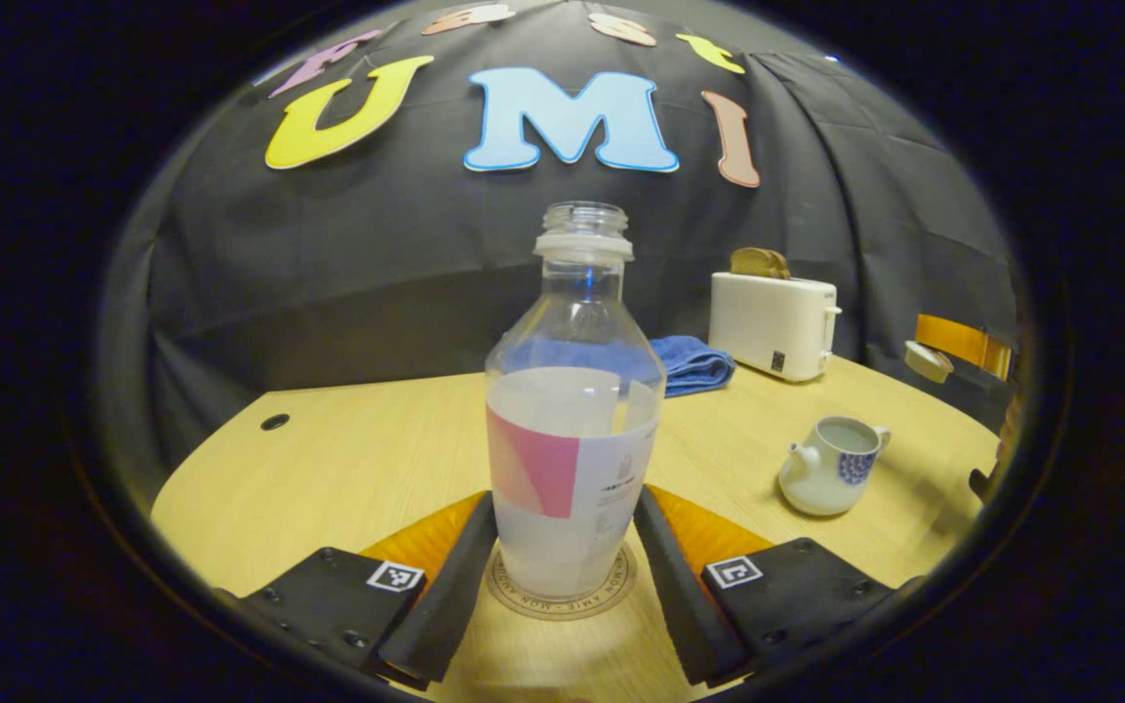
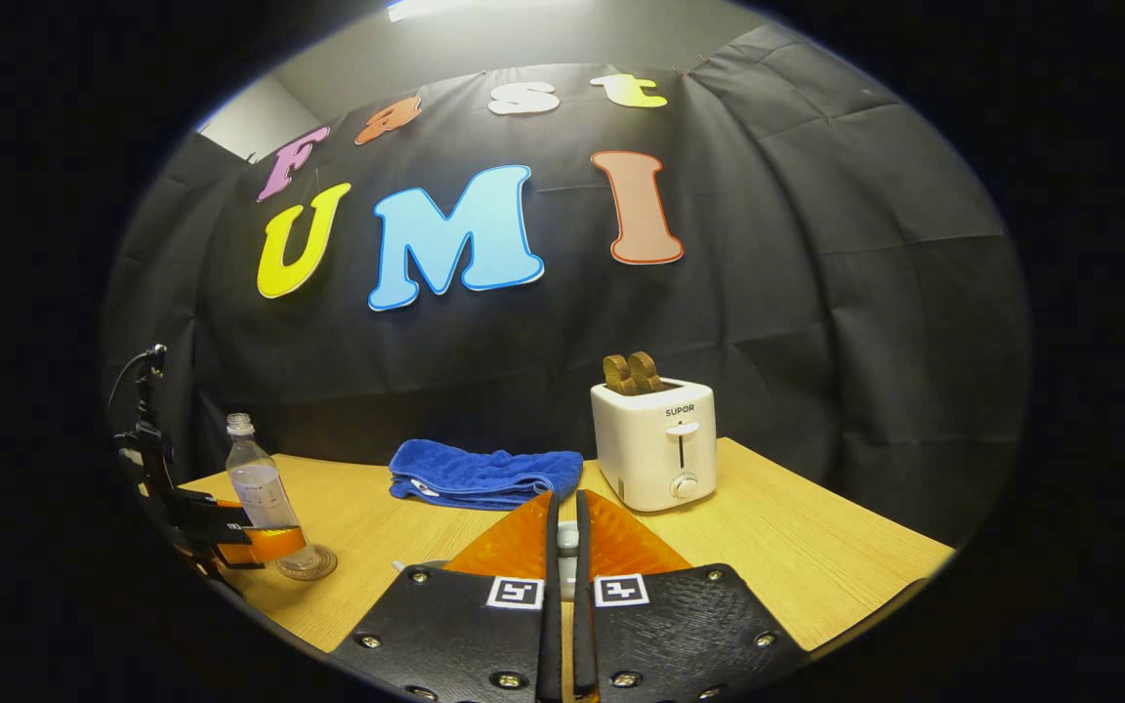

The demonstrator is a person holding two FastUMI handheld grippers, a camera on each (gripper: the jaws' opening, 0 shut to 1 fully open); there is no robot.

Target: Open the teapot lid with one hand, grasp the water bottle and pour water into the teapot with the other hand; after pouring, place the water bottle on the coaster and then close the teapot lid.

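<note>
Our left hand-held gripper [image 1: 562, 586] has its fingers pressed on both sides of the water bottle [image 1: 572, 430]. The bottle stands straight up on the round coaster [image 1: 562, 598], long way up and down, open mouth at the top. So we think the pouring is done.

Our right hand-held gripper [image 2: 562, 561] is almost closed, pinching a small pale thing. We guess it is the lid [image 1: 929, 359], held up above the surface [image 1: 357, 459].

Farther off to the right sits the teapot [image 1: 831, 467], open on top, spout pointing left toward the bottle. The right side is nearer to it, so the lid must go down there.
</note>
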